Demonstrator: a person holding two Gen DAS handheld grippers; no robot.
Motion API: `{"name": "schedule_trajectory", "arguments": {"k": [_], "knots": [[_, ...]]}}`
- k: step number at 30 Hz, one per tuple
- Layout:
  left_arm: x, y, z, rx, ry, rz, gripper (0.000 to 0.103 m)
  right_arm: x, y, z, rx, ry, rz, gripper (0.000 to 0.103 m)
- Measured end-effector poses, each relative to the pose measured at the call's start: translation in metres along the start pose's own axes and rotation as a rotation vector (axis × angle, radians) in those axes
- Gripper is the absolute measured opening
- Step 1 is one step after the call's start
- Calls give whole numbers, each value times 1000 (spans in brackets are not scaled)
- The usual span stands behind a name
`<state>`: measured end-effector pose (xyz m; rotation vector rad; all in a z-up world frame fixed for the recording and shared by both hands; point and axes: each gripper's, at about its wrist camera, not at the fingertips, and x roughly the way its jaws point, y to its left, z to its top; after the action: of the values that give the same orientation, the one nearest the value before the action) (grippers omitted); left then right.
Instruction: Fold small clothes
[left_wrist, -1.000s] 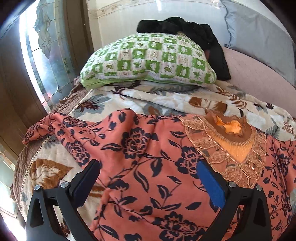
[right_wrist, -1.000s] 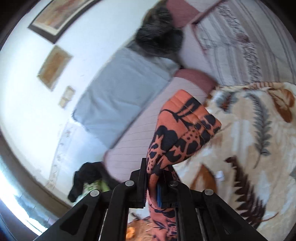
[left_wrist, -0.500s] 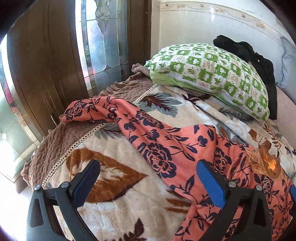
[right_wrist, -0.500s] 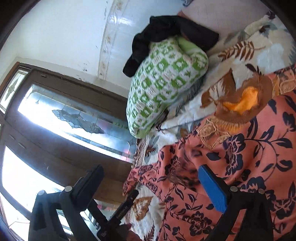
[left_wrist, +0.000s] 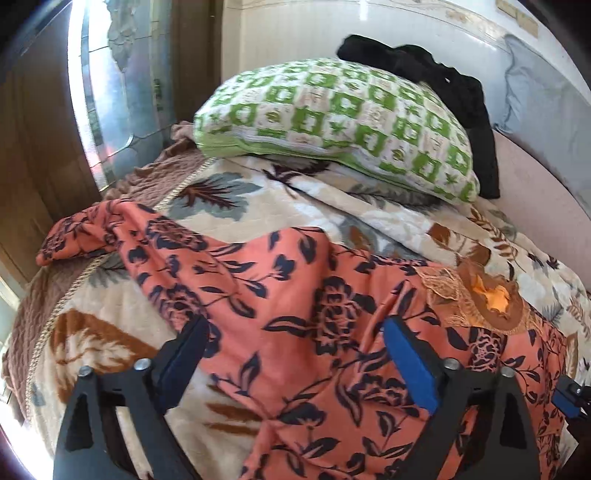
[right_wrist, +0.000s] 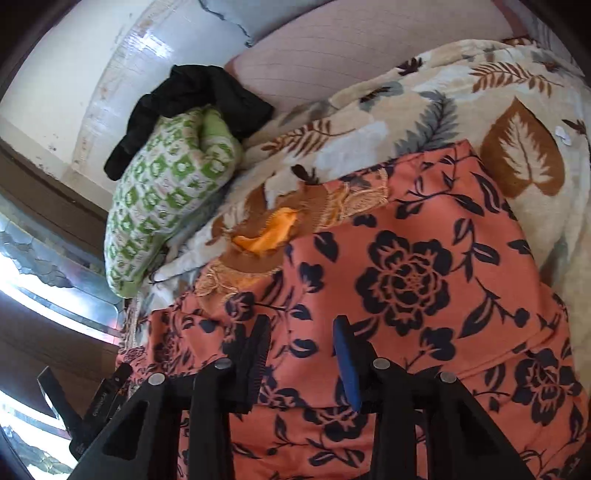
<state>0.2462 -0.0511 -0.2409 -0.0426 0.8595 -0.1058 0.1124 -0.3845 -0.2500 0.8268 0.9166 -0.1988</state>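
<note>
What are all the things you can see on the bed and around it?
Flowery top: one, orange-pink with dark blue flowers and a gold lace neckline, spread on the blanket under both grippers.
Blanket: one, cream with brown and grey leaves, covering the bed.
Pillow: one, green and white checks, at the head of the bed.
Black garment: one, bunched behind the pillow against the wall.
Grey pillow: one, leaning on the wall.
Window: patterned glass in a brown frame, beside the bed.
Left gripper: one, black with blue pads, open above the top.
Right gripper: one, black with blue pads, open above the top.
</note>
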Motion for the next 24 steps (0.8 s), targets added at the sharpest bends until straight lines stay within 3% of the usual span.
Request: {"name": "schedule_trajectory", "arguments": {"k": [1,3,6,11,12,13,15,21,24], "knots": [[8,-8,-1,20,26,-24,64,1,-6,1,3,8,-21,37],[25,-19,-4,37,102,-70,45,8,-16,5,-5,29,-77,37],[42,-27,-11,33,178,-107,43,23,-37,8,34,95,-117,37],[51,-42,-22,158,190,-86,42,36,-59,17,115,149,-78,36],[50,-42,-23,164,182,-92,37,36,-59,18,111,155,-81,36],[49,-42,-22,168,176,-105,23,37,-58,17,106,157,-84,36],[43,-41,-20,157,168,-167,8,36,-58,16,104,152,-86,36],[8,-26,-6,77,80,-358,5,38,-58,15,126,154,-70,36],[-12,-15,4,60,25,-406,5,38,-59,15,134,155,-67,36]]}}
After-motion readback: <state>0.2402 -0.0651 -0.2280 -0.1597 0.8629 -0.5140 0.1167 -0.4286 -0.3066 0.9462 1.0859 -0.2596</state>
